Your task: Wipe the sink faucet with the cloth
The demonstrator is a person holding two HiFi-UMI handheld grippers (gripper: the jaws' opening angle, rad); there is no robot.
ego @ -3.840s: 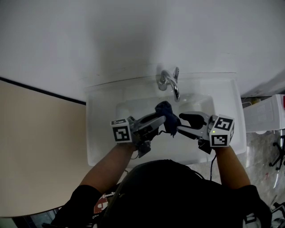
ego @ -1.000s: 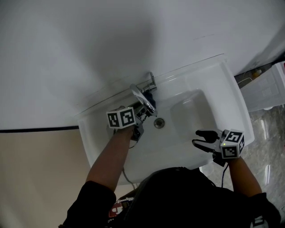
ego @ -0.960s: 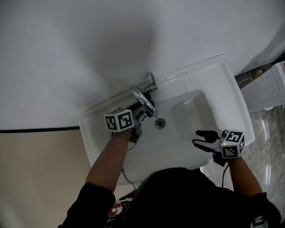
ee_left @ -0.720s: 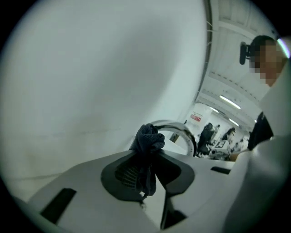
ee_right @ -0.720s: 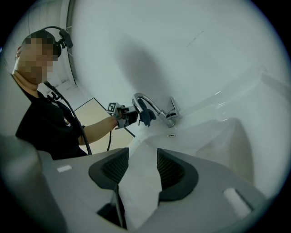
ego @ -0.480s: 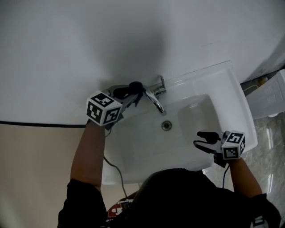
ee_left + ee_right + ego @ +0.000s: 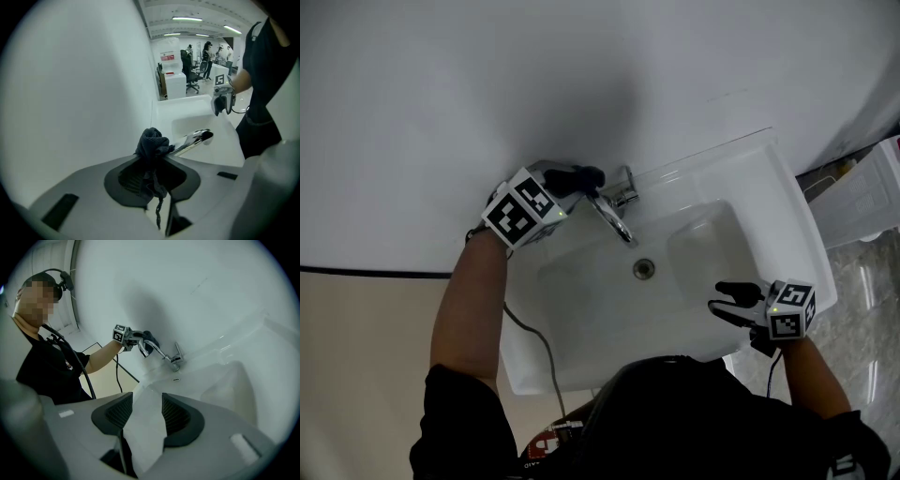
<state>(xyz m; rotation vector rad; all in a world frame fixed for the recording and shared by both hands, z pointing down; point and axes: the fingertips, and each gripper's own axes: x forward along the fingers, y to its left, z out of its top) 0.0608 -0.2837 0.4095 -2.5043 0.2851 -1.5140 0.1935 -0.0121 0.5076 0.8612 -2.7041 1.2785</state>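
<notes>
A chrome faucet point(image 7: 617, 208) stands at the back rim of the white sink point(image 7: 750, 187), with its spout out over the basin. My left gripper point(image 7: 577, 180) is raised at the faucet's left, close to the wall, shut on a bunched dark blue cloth point(image 7: 594, 175). In the left gripper view the cloth point(image 7: 152, 140) bulges from between the jaws, and the spout point(image 7: 194, 139) shows just beyond it. My right gripper point(image 7: 719, 295) hovers over the sink's front right rim, open and holding nothing. From there the faucet point(image 7: 171, 357) lies far ahead of its jaws point(image 7: 147, 397).
The drain point(image 7: 644, 268) sits mid-basin. A white wall rises right behind the sink. A cable point(image 7: 546, 361) hangs from my left arm across the sink's front left. A white unit point(image 7: 867, 202) stands at the right edge, and a beige surface point(image 7: 356, 366) lies to the left.
My left gripper, with the cloth, rose from under the spout to the faucet's back left near the wall and rolled over. The right gripper stayed still.
</notes>
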